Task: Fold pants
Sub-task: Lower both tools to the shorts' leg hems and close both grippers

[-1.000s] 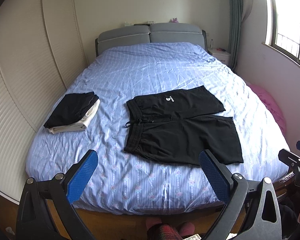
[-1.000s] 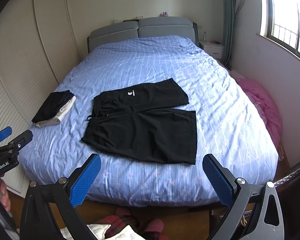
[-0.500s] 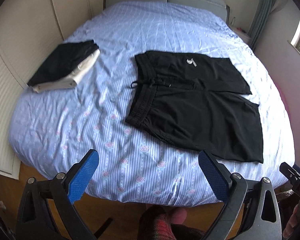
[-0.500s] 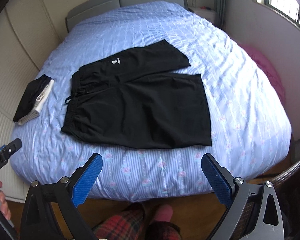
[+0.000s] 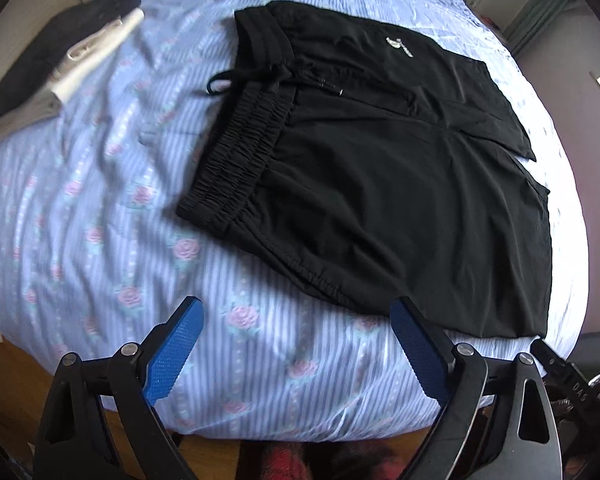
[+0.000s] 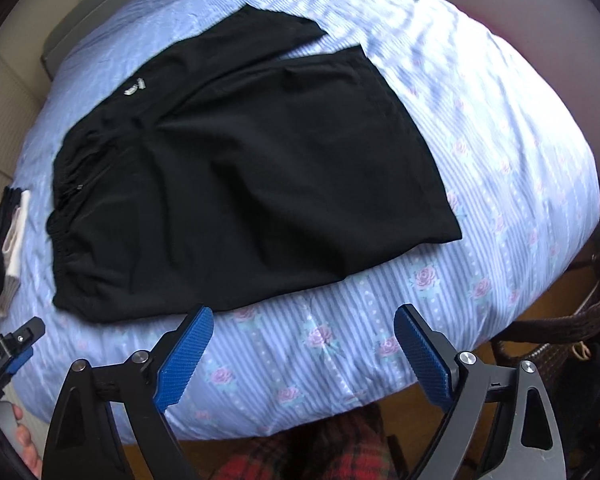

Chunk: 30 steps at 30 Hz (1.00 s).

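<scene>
Mostly we see blur at the bedsheet (image 5: 80,208) edges; black pants (image 5: 380,184) lie flat, perhaps creased, while left gripper (image 5: 296,344) and right gripper (image 6: 304,344) close, empty.

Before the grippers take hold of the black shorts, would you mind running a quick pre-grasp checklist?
1. Black shorts lie flat on the bed: ok.
2. Left gripper holds nothing, jaws closing: ok.
3. Right gripper holds nothing, jaws closing: ok.
4. Pads touch the fabric: not ok.
5. Folded stack lies apart from the shorts: ok.
6. Drawstring tucked in: not ok.
</scene>
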Tool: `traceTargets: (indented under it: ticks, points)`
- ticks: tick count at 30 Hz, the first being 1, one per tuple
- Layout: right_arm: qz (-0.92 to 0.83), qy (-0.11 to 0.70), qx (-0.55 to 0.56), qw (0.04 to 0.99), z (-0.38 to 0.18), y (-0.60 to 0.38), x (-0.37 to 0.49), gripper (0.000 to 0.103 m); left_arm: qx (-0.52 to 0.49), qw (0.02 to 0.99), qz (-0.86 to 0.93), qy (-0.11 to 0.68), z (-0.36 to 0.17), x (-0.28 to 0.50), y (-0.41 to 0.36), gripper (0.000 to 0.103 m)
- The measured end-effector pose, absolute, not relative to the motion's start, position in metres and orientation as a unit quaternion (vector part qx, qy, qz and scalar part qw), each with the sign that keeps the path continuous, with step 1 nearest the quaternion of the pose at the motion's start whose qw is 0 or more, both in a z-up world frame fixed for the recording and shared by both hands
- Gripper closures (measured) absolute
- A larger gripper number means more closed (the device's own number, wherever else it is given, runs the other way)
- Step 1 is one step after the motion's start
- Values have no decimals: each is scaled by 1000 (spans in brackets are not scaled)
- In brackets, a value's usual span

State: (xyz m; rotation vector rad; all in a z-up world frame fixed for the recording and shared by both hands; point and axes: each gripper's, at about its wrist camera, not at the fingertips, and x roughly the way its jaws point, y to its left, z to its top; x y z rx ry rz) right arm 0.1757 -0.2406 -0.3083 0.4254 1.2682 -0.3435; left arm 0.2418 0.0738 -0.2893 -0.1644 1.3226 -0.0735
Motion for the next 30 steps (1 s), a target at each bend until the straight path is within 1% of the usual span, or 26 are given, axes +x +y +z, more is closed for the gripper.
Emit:
traceTargets:
  ticks: [2, 3, 7, 11, 16, 18, 19, 20, 21, 22, 23, 24, 25, 26, 30]
  points:
    - [-159, 590, 208, 763, -324, -247, 179, 14, -90, 781, -31, 617, -304, 249, 73, 13]
    - [-161, 592, 215, 760, -332, -251, 180, 15, -95, 780, -29, 618, -310, 252, 73, 14]
    - [-169, 589, 265, 744, -357, -267, 179, 20, -90, 768, -27, 634, -340, 262, 65, 21]
    - [-176, 581, 288, 740, -376, -278, 177, 26, -108, 756, -25, 645, -360, 266, 62, 21]
    - [-168, 573, 297, 746, -389, -284, 191, 28, -159, 746, -19, 647, -366, 277, 64, 20]
    - [-171, 564, 293, 753, -389, -287, 199, 30, -169, 746, -24, 644, -364, 281, 65, 27]
    - [-169, 561, 290, 757, -389, -289, 203, 34, -174, 745, -23, 643, -363, 283, 65, 33]
    - [-170, 562, 288, 757, -389, -290, 207, 38, -177, 744, -23, 644, -361, 286, 65, 45]
    - [-174, 561, 283, 758, -387, -292, 210, 42, -180, 744, -23, 643, -360, 288, 66, 52]
    - [-180, 565, 273, 757, -385, -293, 213, 52, -182, 743, -23, 644, -358, 288, 67, 66]
    - [-181, 569, 264, 757, -384, -293, 218, 63, -185, 742, -26, 644, -355, 288, 68, 76]
    - [-182, 574, 248, 759, -381, -293, 221, 70, -188, 743, -34, 642, -351, 288, 69, 82]
    - [-181, 579, 232, 760, -378, -292, 225, 82, -188, 743, -37, 641, -347, 289, 70, 88]
    - [-172, 580, 222, 765, -373, -290, 227, 91, -188, 744, -40, 640, -341, 289, 71, 90]
    - [-161, 564, 211, 782, -340, -290, 231, 94, -174, 761, -43, 623, -310, 280, 74, 91]
